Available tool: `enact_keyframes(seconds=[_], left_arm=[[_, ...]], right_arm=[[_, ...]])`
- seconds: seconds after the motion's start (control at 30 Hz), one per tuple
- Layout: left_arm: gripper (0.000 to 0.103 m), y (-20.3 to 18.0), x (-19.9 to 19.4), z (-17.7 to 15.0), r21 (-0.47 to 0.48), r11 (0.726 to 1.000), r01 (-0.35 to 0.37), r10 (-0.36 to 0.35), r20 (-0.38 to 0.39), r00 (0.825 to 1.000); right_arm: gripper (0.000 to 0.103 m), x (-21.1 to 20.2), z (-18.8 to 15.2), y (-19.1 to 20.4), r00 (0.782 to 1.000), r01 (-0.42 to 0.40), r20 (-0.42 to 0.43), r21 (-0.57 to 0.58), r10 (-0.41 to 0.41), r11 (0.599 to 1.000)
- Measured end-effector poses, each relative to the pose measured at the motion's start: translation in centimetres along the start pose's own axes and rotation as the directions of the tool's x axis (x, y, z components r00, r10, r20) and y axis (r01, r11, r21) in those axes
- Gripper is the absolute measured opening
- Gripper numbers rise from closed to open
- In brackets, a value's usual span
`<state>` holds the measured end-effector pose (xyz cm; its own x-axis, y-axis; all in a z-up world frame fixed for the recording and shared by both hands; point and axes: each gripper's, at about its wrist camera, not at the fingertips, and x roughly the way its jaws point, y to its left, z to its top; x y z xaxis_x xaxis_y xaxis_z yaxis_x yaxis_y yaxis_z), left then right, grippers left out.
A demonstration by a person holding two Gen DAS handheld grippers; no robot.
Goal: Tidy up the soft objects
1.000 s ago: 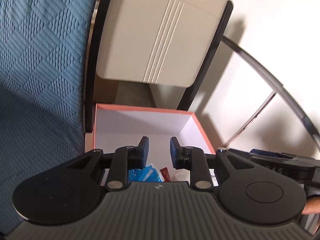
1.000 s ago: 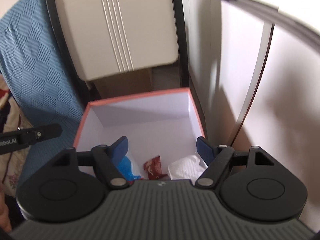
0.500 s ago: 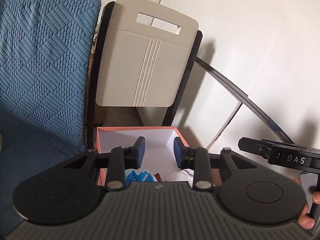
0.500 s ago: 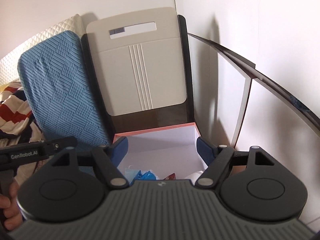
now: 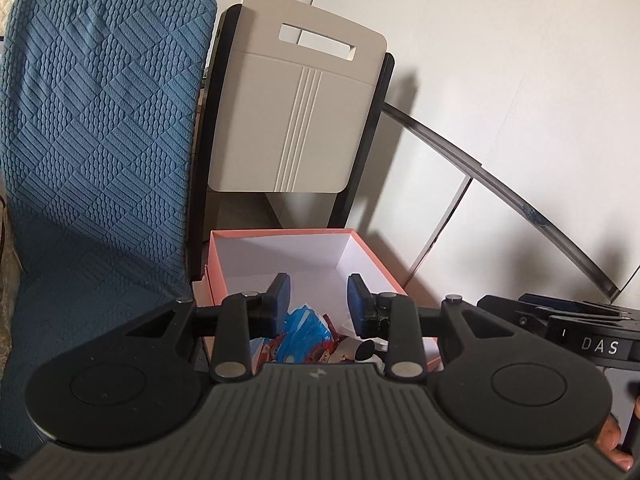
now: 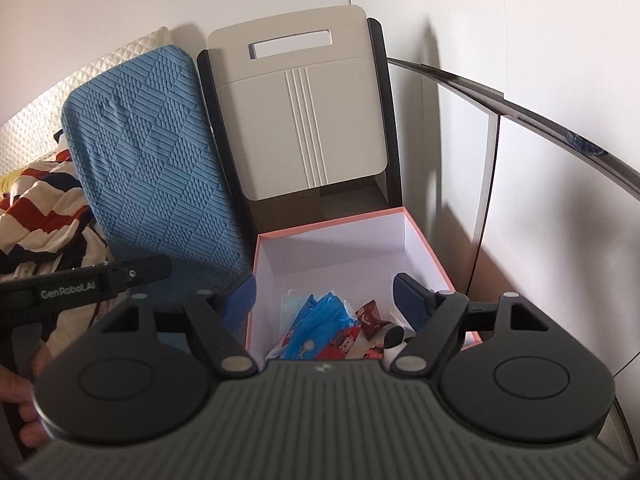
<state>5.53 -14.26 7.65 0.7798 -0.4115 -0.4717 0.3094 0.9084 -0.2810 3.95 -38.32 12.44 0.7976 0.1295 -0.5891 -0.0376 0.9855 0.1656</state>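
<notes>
**Both grippers empty above the pink box**

A blue cushion (image 5: 100, 128) with a quilted weave stands upright at the left, against a white padded headboard (image 6: 80, 76). Just beside it a beige folding chair (image 6: 296, 120) in a black frame leans on the white wall. To the far left of the right wrist view lies a striped blanket (image 6: 36, 208) in red, white and navy.

In front of the chair sits the box (image 6: 424, 232), pink outside and white inside, open at the top. The soft things lie at its near end: a blue packet (image 6: 320, 320), a small red packet (image 6: 370, 314) beside it, and something white with a black round part (image 6: 394, 338) (too hidden by the gripper to name).

The left gripper (image 5: 319, 298) hangs over the near part of the box, its jaws a moderate way apart with nothing between them; they have just been opening. The right gripper (image 6: 324, 292) has its jaws spread wide, also holding nothing. A hand (image 6: 24, 396) grips the left tool's handle at the lower left edge of the right wrist view.
</notes>
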Motion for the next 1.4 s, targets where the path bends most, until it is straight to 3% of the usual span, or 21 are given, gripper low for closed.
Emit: enact_keyframes(seconds=[0.1, 0.2, 0.4, 0.47, 0.53, 0.67, 0.73, 0.8, 1.13, 1.4], left_arm=[[0.036, 0.3, 0.0, -0.8, 0.004, 1.000, -0.010, 0.010, -0.017, 1.000], [0.046, 0.4, -0.5, -1.6, 0.005, 1.000, -0.006, 0.006, -0.012, 1.000], [0.050, 0.6, -0.8, -3.8, 0.001, 1.000, -0.012, 0.012, -0.023, 1.000], [0.076, 0.8, -0.5, -4.6, 0.012, 0.999, -0.038, 0.039, -0.035, 0.999], [0.089, 1.0, -0.3, -5.3, 0.019, 0.996, -0.083, 0.084, -0.036, 0.996], [0.098, 1.5, -0.7, -6.4, 0.048, 0.989, -0.137, 0.139, -0.033, 0.990], [0.099, 1.8, -0.9, -6.7, 0.042, 0.987, -0.153, 0.155, -0.040, 0.987], [0.099, 2.2, -1.1, -7.1, 0.029, 0.988, -0.151, 0.152, -0.052, 0.987], [0.102, 2.7, -1.1, -7.3, -0.008, 0.985, -0.173, 0.173, -0.066, 0.983], [0.102, 2.4, -0.9, -7.2, 0.029, 0.976, -0.215, 0.217, -0.087, 0.972]], right_arm=[[0.077, 0.1, -0.9, 0.2, 1.000, 0.003, -0.005, -0.001, -0.003, 1.000], [0.077, 0.5, -2.0, 0.2, 0.999, -0.029, -0.017, 0.019, 0.029, 0.999], [0.077, 1.4, -4.8, 0.7, 0.999, -0.007, -0.043, 0.001, 0.007, 1.000], [0.077, 1.8, -5.7, 0.9, 0.999, 0.026, -0.045, -0.031, -0.027, 0.999], [0.077, 2.0, -6.5, 0.8, 0.998, 0.028, -0.050, -0.031, -0.029, 0.999], [0.077, 1.9, -7.1, 0.9, 0.998, 0.041, -0.049, -0.034, -0.043, 0.999], [0.078, 1.9, -7.1, 1.0, 0.998, 0.029, -0.053, -0.032, -0.031, 0.999], [0.092, 2.0, -7.2, 1.1, 0.997, 0.043, -0.060, -0.044, -0.046, 0.998], [0.092, 2.3, -7.4, 0.9, 0.994, 0.070, -0.080, -0.011, -0.070, 0.998], [0.092, 2.2, -7.1, 1.1, 0.993, 0.088, -0.072, -0.024, -0.090, 0.996]])
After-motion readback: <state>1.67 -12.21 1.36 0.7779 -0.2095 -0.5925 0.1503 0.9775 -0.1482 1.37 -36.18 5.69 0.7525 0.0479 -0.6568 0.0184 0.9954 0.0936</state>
